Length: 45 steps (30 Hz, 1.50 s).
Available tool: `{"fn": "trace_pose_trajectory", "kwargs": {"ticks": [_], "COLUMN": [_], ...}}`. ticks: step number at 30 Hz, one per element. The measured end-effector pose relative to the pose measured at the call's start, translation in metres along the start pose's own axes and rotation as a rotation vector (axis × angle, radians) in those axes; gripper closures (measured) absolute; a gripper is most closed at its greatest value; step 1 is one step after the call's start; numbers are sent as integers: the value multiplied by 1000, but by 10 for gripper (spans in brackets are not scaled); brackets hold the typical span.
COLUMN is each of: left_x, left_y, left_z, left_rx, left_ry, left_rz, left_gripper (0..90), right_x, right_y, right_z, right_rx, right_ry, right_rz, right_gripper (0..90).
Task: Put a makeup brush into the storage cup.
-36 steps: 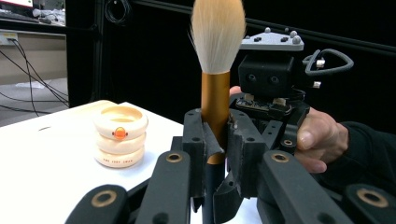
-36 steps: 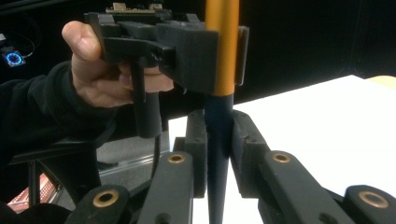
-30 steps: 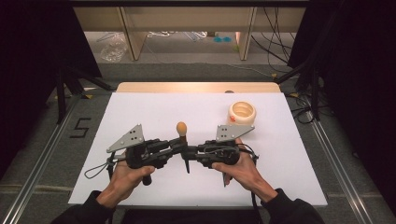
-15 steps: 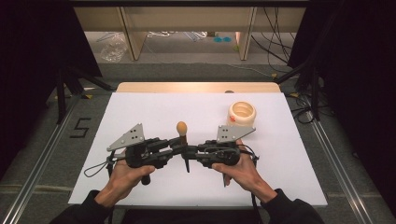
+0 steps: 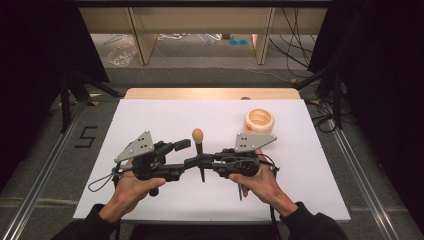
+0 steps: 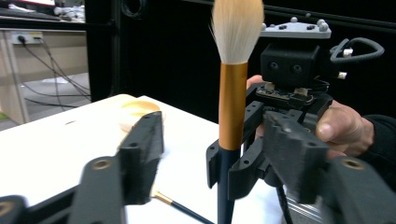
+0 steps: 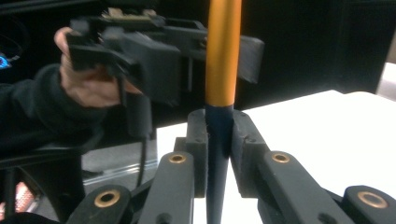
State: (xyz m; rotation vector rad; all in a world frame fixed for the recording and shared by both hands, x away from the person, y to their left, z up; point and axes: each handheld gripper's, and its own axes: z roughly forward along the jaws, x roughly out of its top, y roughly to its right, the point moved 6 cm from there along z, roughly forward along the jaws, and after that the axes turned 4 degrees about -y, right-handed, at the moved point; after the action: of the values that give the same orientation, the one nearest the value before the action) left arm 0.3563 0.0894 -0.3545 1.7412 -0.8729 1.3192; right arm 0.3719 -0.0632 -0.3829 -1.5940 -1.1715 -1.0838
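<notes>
- Where the high view looks down on the white worktop, the left tool and the right tool meet nose to nose near the middle of its near edge, each in a hand.
- Between them stands a tall makeup brush with a pale bristle head, gold ferrule and dark blue handle, upright; a cream round ring-shaped holder sits toward the far right corner, well apart.
- From the left tool view, its jaws have just been opening and stand apart, the brush upright between them nearer the right jaw, neither pad pressing on it; the right tool grips the dark handle below the ferrule.
- A thin second brush with a gold band lies flat on the worktop behind.
- From the right tool view, the right tool is clamped on the dark handle of the brush, just under the ferrule, while the left tool hangs close behind it.
</notes>
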Motion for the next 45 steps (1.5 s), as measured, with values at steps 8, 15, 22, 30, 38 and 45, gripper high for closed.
{"fn": "trace_pose_trajectory", "kwargs": {"ticks": [8, 15, 22, 30, 38, 45], "left_x": [4, -9, -22, -37, -48, -54], "left_y": [-2, -4, -14, -23, -29, -31], "left_z": [-12, -16, -27, -37, -40, -43], "left_rx": [75, 141, 225, 286, 319, 333], "left_ry": [-5, -30, -34, -43, -56, -63], "left_rz": [82, 131, 156, 152, 152, 142], "left_gripper": [332, 277, 214, 174, 172, 172], "right_x": [-1, -3, -3, -5, -6, -5], "right_y": [16, 38, 56, 69, 80, 88], "right_z": [-18, -38, -55, -67, -79, -89], "right_rx": [-66, -164, -243, -291, -345, -383], "right_ry": [-14, -10, -1, -5, -7, -8], "right_rz": [24, 26, 32, 60, 65, 71], "right_gripper": [797, 797, 797, 797, 797, 797]}}
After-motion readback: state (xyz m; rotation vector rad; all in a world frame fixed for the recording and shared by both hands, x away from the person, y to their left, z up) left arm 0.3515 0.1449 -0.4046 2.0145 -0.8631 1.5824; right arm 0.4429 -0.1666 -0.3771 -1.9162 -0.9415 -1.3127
